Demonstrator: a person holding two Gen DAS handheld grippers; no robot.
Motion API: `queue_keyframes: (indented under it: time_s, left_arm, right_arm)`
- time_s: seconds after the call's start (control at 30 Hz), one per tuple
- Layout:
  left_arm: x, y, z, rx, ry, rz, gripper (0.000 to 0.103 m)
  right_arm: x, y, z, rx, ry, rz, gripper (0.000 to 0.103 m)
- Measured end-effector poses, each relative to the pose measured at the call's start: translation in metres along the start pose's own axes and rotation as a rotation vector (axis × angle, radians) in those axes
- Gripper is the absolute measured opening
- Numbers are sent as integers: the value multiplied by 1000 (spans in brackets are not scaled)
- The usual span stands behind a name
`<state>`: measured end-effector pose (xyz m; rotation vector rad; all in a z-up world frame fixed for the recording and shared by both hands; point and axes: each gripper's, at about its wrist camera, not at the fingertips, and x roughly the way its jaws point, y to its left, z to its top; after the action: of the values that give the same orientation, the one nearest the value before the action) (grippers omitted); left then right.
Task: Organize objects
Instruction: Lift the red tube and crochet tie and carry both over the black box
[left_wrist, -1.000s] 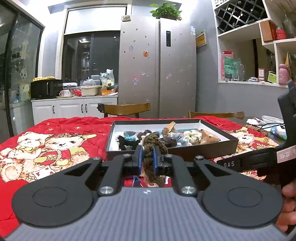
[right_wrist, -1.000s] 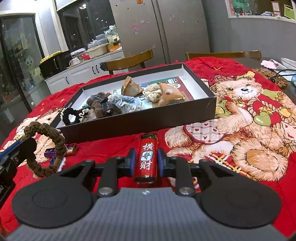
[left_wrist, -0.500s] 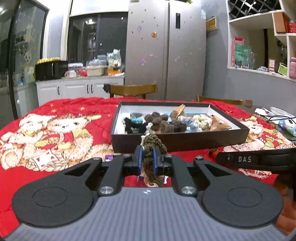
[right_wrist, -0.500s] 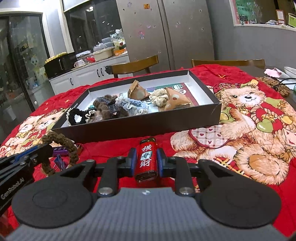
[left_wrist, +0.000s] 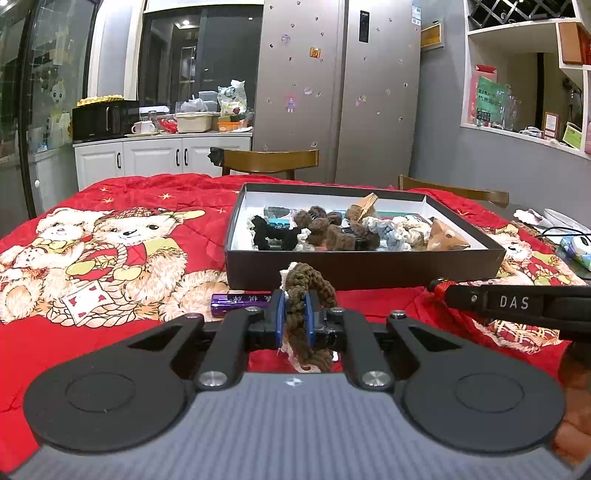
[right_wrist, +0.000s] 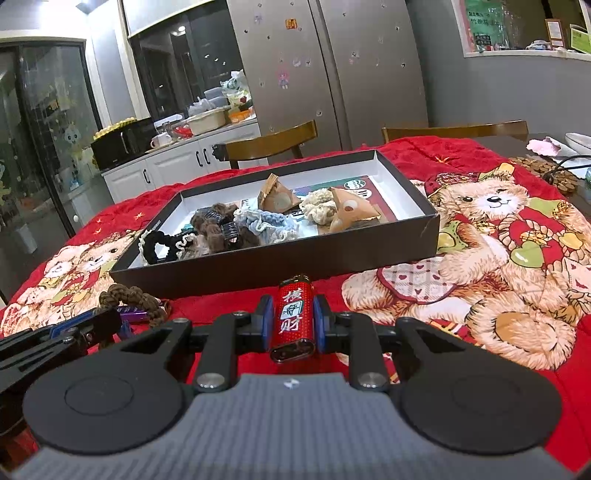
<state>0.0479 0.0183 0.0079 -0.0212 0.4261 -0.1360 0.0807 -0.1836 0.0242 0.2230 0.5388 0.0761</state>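
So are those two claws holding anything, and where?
Left gripper pinches a brown scrunchie across its band; right gripper clamps a red lighter by its sides.

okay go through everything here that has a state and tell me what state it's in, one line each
Left tongs: shut on the brown scrunchie.
Right tongs: shut on the red lighter.
Black box: open, no lid, holding scrunchies and clips.
Purple lighter: lying flat on the red blanket.
Fridge: doors closed.
White cabinets: doors closed.
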Motion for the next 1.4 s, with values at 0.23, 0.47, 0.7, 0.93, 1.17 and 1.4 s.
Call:
queue_keyframes:
  time_s: [0.23,0.47,0.7,0.93,1.17,1.4]
  left_arm:
    - [-3,0,-1,-2,-15,-7,14]
    - [-14,3,3,-8,-91,12,14]
    - [-33,12,34,-47,-175,6,14]
    - [-39,32,86,-88,-214,-1,14]
    - [-9,44,138,-135,-196,-42,14]
    - [64,50,181,-183,-86,-66,14]
  right_arm:
    - [-2,-5,4,29,-7,21,26]
    - [-8,-6,17,65,-23,4,26]
    - [-23,6,40,48,-59,52,26]
    - [-36,16,78,68,-76,147,26]
    - [-17,30,121,83,-66,223,26]
    - [39,36,160,162,-34,216,26]
